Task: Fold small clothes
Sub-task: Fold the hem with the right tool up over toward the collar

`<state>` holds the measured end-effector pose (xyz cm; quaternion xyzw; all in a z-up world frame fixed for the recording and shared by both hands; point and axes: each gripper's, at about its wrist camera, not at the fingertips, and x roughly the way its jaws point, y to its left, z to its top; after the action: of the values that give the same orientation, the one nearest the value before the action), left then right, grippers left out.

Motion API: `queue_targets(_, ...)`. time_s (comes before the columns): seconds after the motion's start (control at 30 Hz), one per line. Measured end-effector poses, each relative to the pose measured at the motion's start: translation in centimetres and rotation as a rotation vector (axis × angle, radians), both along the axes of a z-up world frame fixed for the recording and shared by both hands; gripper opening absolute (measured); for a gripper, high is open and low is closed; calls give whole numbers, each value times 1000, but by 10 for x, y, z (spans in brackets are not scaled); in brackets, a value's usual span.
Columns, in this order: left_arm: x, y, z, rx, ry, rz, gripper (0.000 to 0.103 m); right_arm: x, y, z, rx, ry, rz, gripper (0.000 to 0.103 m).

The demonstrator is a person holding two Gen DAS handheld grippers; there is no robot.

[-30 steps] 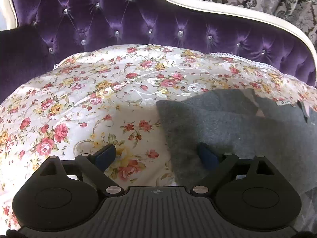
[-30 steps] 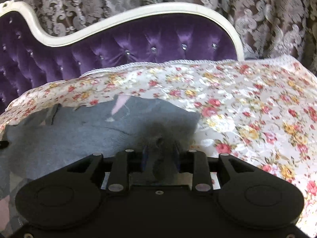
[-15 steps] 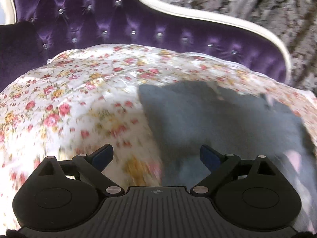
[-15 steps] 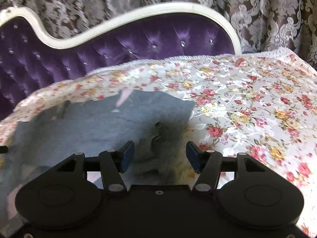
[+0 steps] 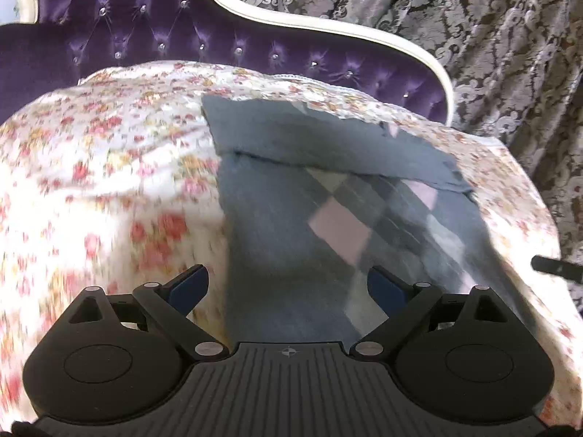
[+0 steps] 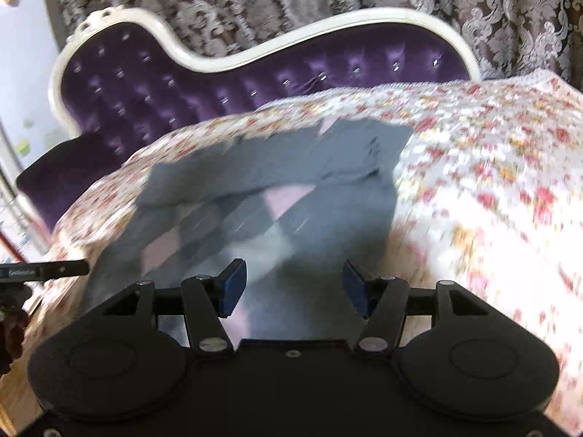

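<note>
Flower blanket [image 5: 109,189] is all blurry near cam. Grey cloth's [image 6: 291,196] near part is blurry & hidden behind right gripper [image 6: 293,287].

Gaping left gripper [image 5: 288,287] above grey folded garment [image 5: 328,182] on floral bedspread [image 5: 109,167].

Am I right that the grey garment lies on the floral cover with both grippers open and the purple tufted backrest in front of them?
Almost: the garment does lie on the floral cover, both views showing open jaws, but the backrest is behind it.

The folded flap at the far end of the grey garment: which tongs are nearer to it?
Neither clearly. Left tongs and right tongs both hover open at the near end, the flap ahead.
</note>
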<state>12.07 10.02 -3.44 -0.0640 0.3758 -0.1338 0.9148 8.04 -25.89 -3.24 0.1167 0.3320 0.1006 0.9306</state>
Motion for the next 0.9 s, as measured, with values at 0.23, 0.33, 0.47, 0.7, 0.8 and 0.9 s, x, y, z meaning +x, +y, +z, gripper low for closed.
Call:
queue_targets(0.23,-40,-6,-10,6,22,11,95,-48,13,-12,20,50,25,64)
queue_targets(0.33,-51,-8,-15,-5,37,12,95,-61,13,-19,29,77,25,64)
queue_targets(0.47,-64,-10,-20,-5,39,27,95,-74,13,-25,52,106,13,64)
queue_targets(0.7,-72,-11,-25,-12,57,43,95,-87,13,-36,105,144,-15,67)
queue_targets(0.8,-70,-13,-27,-25,63,40,95,-86,15,-38,115,138,-11,71)
queue_targets(0.9,-67,-16,-30,-45,67,27,95,-84,19,-39,126,130,2,72)
